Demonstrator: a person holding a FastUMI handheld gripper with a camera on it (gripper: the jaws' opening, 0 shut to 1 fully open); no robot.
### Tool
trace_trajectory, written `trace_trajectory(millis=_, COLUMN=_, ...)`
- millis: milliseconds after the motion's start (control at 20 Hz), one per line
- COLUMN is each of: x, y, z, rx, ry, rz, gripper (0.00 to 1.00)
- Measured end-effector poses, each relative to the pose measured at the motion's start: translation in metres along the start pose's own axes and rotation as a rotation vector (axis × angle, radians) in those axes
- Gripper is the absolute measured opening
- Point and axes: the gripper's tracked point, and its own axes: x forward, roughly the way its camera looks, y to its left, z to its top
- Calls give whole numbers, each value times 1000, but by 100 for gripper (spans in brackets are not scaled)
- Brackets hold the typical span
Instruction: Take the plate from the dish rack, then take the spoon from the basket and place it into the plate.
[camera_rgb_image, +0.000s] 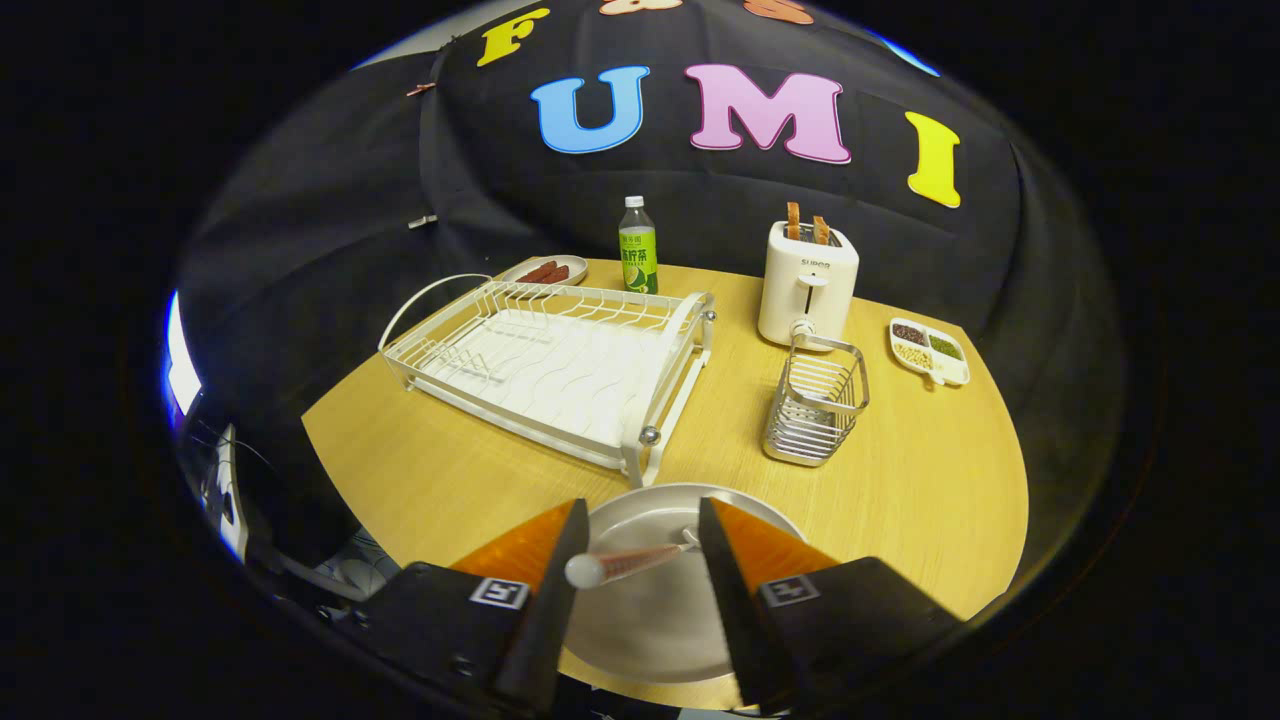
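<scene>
A round metal plate (650, 620) lies on the wooden table (480, 480), right under my gripper (642, 505). A spoon (630, 562) with a reddish handle rests in the plate and lies crosswise between my fingers. Its handle end is close to the left finger, and its metal end reaches the right finger. The fingers stand apart on either side of the spoon, not pressing on it. Beyond the plate sits the white dish rack (560, 370) with nothing in it. To the rack's right stands the wire basket (815, 405), which also looks empty.
A white toaster (808, 285) with two slices stands behind the basket. A green-labelled bottle (637, 250) and a small plate of sausages (545, 270) sit behind the rack. A divided snack dish (930, 350) lies to the right of the toaster.
</scene>
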Motion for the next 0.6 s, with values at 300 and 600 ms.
trace_trajectory(millis=300, x=-15, y=-9, z=56, rx=80, ry=-108, rz=-36, gripper=99)
trace_trajectory(millis=600, x=-75, y=-19, z=129, rx=97, ry=-308, rz=-111, gripper=99)
